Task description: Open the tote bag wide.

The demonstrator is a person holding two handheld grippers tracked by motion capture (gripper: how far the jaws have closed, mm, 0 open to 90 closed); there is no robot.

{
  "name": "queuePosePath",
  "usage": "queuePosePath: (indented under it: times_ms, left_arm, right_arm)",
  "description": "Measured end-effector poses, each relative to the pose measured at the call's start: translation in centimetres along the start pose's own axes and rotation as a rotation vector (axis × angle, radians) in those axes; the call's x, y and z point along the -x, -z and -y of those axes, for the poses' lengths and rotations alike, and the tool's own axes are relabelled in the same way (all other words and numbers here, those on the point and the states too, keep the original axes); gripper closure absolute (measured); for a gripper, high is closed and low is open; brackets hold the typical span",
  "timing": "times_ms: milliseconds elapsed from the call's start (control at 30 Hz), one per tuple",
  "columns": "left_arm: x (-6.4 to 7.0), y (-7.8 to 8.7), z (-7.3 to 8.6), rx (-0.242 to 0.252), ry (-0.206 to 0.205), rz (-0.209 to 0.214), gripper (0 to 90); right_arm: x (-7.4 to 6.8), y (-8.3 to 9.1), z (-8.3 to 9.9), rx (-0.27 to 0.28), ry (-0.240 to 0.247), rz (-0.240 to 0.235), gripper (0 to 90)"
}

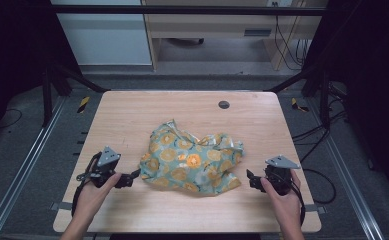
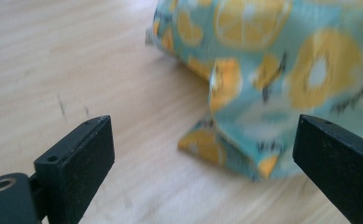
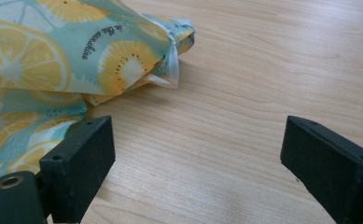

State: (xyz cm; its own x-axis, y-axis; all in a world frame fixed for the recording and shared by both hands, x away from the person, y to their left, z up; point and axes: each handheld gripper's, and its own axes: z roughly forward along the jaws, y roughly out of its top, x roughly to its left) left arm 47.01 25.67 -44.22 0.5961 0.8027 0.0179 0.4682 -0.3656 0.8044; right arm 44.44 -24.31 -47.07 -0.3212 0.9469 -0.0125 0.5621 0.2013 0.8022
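Nearest the high camera, 2 hands come in from the bottom edge, each holding a claw low over the wooden worktop [image 1: 127, 120]. Between them, near the worktop's middle, lies a crumpled cloth [image 1: 192, 160], teal with orange and yellow citrus slices, bunched into loose folds.

Left of the cloth, the left claw [image 1: 132, 177] points at the cloth's left edge, its tip just beside the fabric. In the left gripper view its jaws stand wide apart and grip nothing, and a folded corner of the cloth [image 2: 263, 88] sits on the wood between and just beyond them.

Right of the cloth, the right claw [image 1: 252, 179] points at the cloth's right edge, a little apart from it. In the right gripper view its jaws are also spread wide and empty; the cloth [image 3: 53, 60] lies beyond the left jaw, bare wood between the 2.

Behind the cloth, a small dark round hole [image 1: 224, 105] marks the worktop's far part.
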Motion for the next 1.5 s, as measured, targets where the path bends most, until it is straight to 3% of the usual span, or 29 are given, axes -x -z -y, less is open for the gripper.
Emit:
queuePosePath:
  times_ms: [67, 100, 133, 200, 233, 300, 333, 400, 467, 500, 567, 667, 733, 900, 1500]
  left_arm:
    - [0.0, -0.2, -0.7, -0.003, 0.002, 0.007, 5.0]
    - [-0.1, -0.7, -2.3, -0.020, -0.029, -0.005, 5.0]
    - [-0.1, -0.7, -2.3, -0.020, -0.029, -0.005, 5.0]
    - [-0.5, -1.7, -4.9, -0.043, -0.043, -0.007, 5.5]
    - [-0.5, -1.7, -4.9, -0.043, -0.043, -0.007, 5.9]
    - [-0.8, -2.5, -6.5, -0.058, -0.061, -0.008, 6.2]
    - [-1.2, -3.5, -8.0, -0.067, -0.079, -0.026, 7.2]
    - [-1.4, -4.0, -8.7, -0.072, -0.080, -0.025, 8.7]
    - [-1.9, -5.9, -10.2, -0.108, -0.076, -0.009, 17.1]
    - [-1.9, -5.9, -10.2, -0.108, -0.076, -0.009, 18.2]
    - [-2.0, -7.8, -11.2, -0.148, -0.104, -0.018, 20.9]
    - [-2.1, -9.3, -12.0, -0.164, -0.120, -0.034, 22.7]
    - [-2.3, -9.7, -12.2, -0.165, -0.107, -0.034, 22.8]
    - [-2.4, -12.1, -12.8, -0.198, -0.103, -0.015, 24.9]
    - [-1.9, -15.1, -12.3, -0.271, -0.135, -0.004, 35.9]
  right_arm:
    - [0.1, 0.0, 0.1, -0.010, -0.013, -0.003, 10.3]
    - [0.1, 0.1, 0.1, -0.010, -0.017, -0.006, 10.3]
    - [0.1, 0.1, 0.1, -0.010, -0.017, -0.006, 10.3]
    - [0.1, 0.1, 0.1, -0.002, -0.019, -0.010, 10.4]
    - [0.1, 0.1, 0.1, -0.002, -0.019, -0.010, 10.4]
    - [0.1, 0.1, 0.0, 0.000, -0.017, -0.016, 10.4]
    - [0.1, -0.1, 0.0, -0.006, -0.007, -0.021, 10.4]
    - [0.0, -0.1, 0.0, -0.009, -0.009, -0.027, 10.4]
    - [-0.1, -0.1, -0.1, -0.009, 0.001, -0.034, 10.4]
    - [-0.2, -0.1, -0.1, -0.007, 0.002, -0.034, 10.4]
    - [-0.2, -0.1, -0.1, -0.005, 0.006, -0.034, 10.4]
    - [-0.1, -0.1, -0.1, -0.005, 0.000, -0.035, 10.4]
    - [0.0, -0.1, -0.1, -0.008, 0.002, -0.031, 10.4]
    - [0.0, -0.1, 0.0, -0.010, -0.006, -0.030, 10.4]
    - [0.0, -0.2, 0.0, -0.013, -0.012, -0.042, 10.4]
